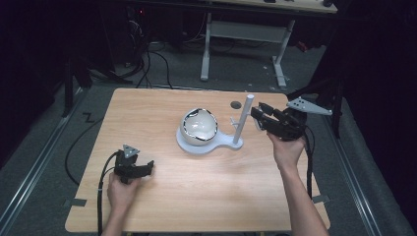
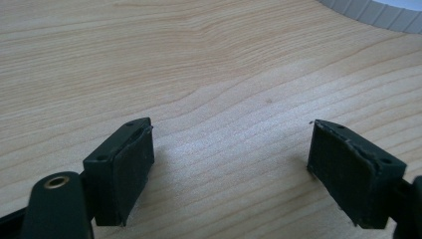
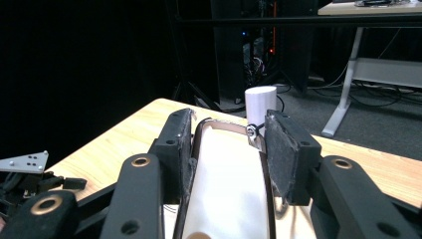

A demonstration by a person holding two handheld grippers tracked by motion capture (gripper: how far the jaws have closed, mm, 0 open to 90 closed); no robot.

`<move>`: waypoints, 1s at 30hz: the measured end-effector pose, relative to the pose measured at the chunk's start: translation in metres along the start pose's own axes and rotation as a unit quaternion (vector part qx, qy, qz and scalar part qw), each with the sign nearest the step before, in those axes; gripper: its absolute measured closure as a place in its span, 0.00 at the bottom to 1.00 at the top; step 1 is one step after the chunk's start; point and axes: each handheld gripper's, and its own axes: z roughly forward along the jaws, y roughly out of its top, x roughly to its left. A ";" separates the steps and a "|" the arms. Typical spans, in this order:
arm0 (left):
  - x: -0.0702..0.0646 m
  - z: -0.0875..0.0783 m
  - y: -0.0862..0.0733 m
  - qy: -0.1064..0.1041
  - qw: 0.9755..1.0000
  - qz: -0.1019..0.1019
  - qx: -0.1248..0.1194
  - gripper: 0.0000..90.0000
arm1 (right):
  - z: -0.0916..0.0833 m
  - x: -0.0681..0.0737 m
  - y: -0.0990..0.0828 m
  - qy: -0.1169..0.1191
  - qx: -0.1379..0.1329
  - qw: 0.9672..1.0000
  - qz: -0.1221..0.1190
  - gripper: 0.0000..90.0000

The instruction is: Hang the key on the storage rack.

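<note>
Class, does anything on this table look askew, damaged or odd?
The white bowl on the stand's round base sits tilted, mouth turned toward the camera. Its dark rim looks patchy; whether chipped, I cannot tell. Nothing spilled.

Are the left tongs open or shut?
Open: the left tongs have their pads far apart, with bare table between them.

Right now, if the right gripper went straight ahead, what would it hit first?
Probably the white post just beyond the right gripper, which grips a white dark-rimmed piece; the gap is hard to judge.
</note>
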 end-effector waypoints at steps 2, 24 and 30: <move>0.000 0.000 0.000 0.000 1.000 0.000 0.000 0.21 | 0.001 -0.001 0.001 0.000 0.002 1.000 0.001 0.62; 0.000 0.000 0.000 0.001 1.000 0.001 0.000 0.21 | 0.015 -0.008 -0.020 -0.011 0.023 1.000 0.009 0.61; 0.000 0.000 0.000 0.000 1.000 0.000 0.000 0.21 | 0.015 -0.006 -0.025 -0.017 0.014 1.000 0.007 0.61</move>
